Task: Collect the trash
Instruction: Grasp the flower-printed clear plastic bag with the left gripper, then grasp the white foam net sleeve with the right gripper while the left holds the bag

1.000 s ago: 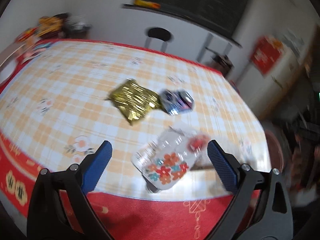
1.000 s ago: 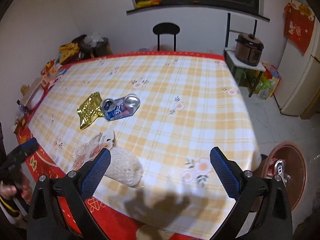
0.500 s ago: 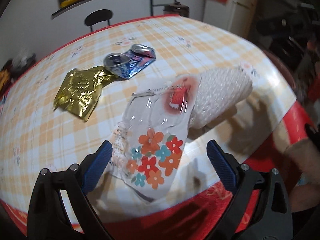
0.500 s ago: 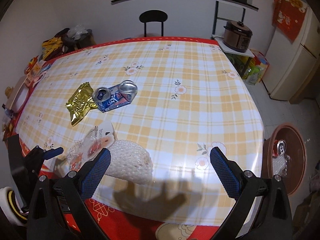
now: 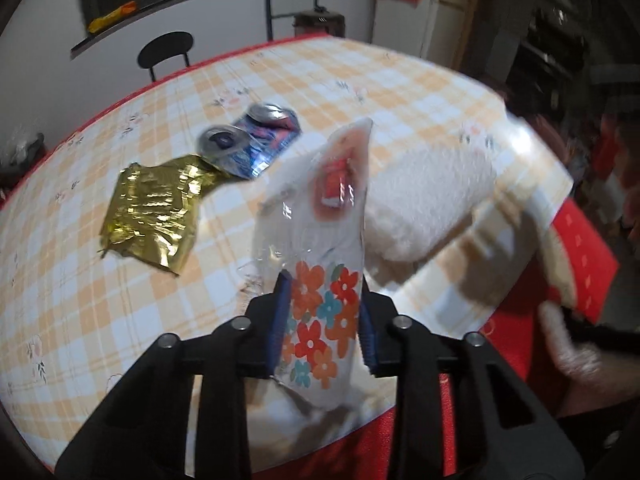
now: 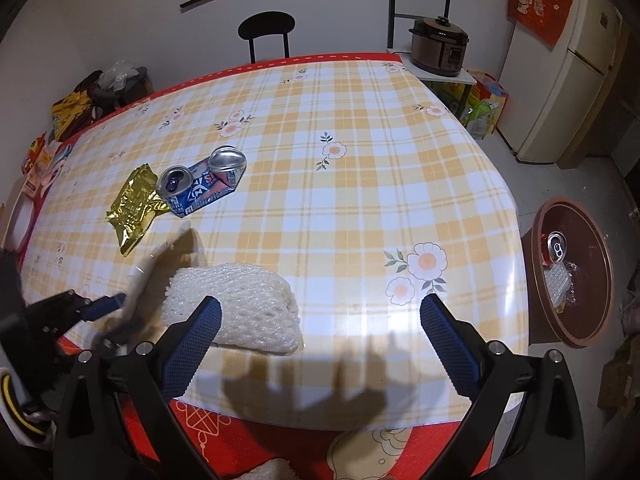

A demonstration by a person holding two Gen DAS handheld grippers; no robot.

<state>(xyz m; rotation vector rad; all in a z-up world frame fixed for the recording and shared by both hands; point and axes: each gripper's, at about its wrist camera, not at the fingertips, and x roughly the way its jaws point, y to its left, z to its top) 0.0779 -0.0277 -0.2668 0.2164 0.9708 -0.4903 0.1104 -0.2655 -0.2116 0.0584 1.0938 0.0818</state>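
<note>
left tool (image 5: 324,320): jaws just closed, now clenched on the flowered plastic wrapper (image 5: 320,280), which lifts at the near table (image 6: 360,152) edge
right tool (image 6: 320,328): spread wide, empty, over the white foam sheet (image 6: 248,300)
change: wrapper went from lying free to gripped
meaning: first pickup likely secured
left behind: gold foil bag (image 6: 134,204), crushed blue can (image 6: 200,188), further back
bin (image 6: 572,272): on floor, right, holds trash

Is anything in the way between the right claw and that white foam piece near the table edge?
Nothing visible blocks it. The right claw hangs open just above the white foam piece, whose right end lies between its fingers. The left claw, gripping the flowered plastic wrapper, sits off to the foam's left.
</note>
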